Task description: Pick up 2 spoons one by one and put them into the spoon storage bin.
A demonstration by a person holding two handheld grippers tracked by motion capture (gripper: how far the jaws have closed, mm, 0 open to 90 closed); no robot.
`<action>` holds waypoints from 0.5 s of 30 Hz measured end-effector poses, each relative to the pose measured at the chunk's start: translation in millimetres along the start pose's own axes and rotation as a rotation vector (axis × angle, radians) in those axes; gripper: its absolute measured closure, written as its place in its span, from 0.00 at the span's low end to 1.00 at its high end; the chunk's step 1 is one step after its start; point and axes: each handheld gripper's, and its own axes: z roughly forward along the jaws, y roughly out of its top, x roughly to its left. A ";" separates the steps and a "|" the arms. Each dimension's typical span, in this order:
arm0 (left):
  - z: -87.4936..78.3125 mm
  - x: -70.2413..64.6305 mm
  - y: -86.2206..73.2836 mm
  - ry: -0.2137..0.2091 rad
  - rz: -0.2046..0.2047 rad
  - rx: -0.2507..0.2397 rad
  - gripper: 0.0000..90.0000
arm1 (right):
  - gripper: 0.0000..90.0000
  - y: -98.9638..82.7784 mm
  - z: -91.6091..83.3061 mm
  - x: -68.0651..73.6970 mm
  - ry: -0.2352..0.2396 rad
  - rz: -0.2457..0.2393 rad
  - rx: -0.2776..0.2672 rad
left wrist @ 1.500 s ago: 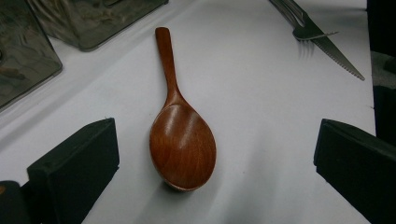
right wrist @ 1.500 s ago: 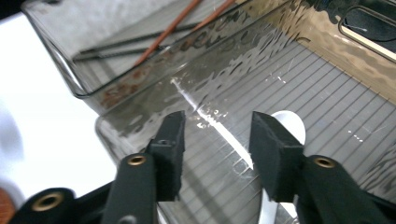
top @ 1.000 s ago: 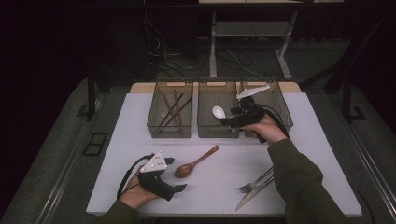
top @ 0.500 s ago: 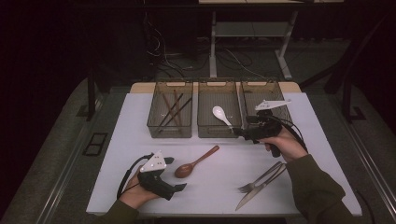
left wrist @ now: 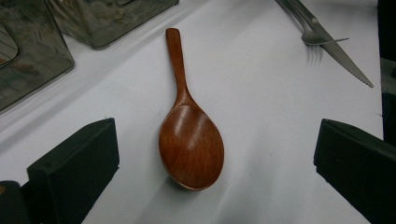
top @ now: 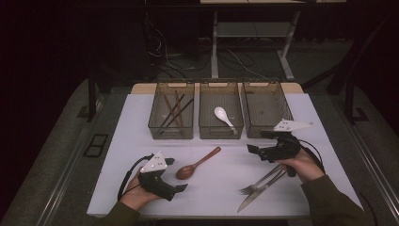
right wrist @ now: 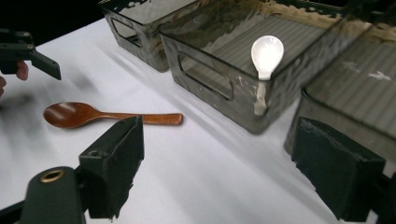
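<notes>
A brown wooden spoon [top: 197,163] [left wrist: 189,140] [right wrist: 79,114] lies on the white table, bowl toward my left gripper [top: 176,174] [left wrist: 215,140]. That gripper rests open with the bowl just ahead of its spread jaws, not touching it. A white ceramic spoon [top: 224,117] [right wrist: 266,56] lies in the middle bin [top: 221,134]. My right gripper [top: 254,143] [right wrist: 218,135] hovers in front of the right bin [top: 267,129], pointing left. Its jaws have just been opening and stand open with nothing between them.
The left bin [top: 171,134] holds dark chopsticks [top: 171,113]. A metal fork and knife [top: 261,186] [left wrist: 327,42] lie on the table near the right hand. The white tabletop ends close to the person's forearms; dark floor surrounds it.
The right gripper has drawn back from over the middle bin, toward the person and to the right, and sunk a little. The white spoon now lies in that bin. The left gripper stayed still.
</notes>
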 end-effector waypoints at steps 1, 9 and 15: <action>0.0 0.1 0.1 0.002 -0.003 -0.002 0.00 | 0.19 -4.2 -2.3 -0.4 -0.003 0.003 -0.006; -0.4 1.1 0.9 0.011 -0.008 0.000 0.00 | 0.19 -35.9 -21.5 0.5 -0.022 0.017 -0.020; 0.5 2.7 3.3 0.024 -0.013 0.005 0.00 | 0.19 -57.8 -29.7 2.1 -0.032 0.009 -0.028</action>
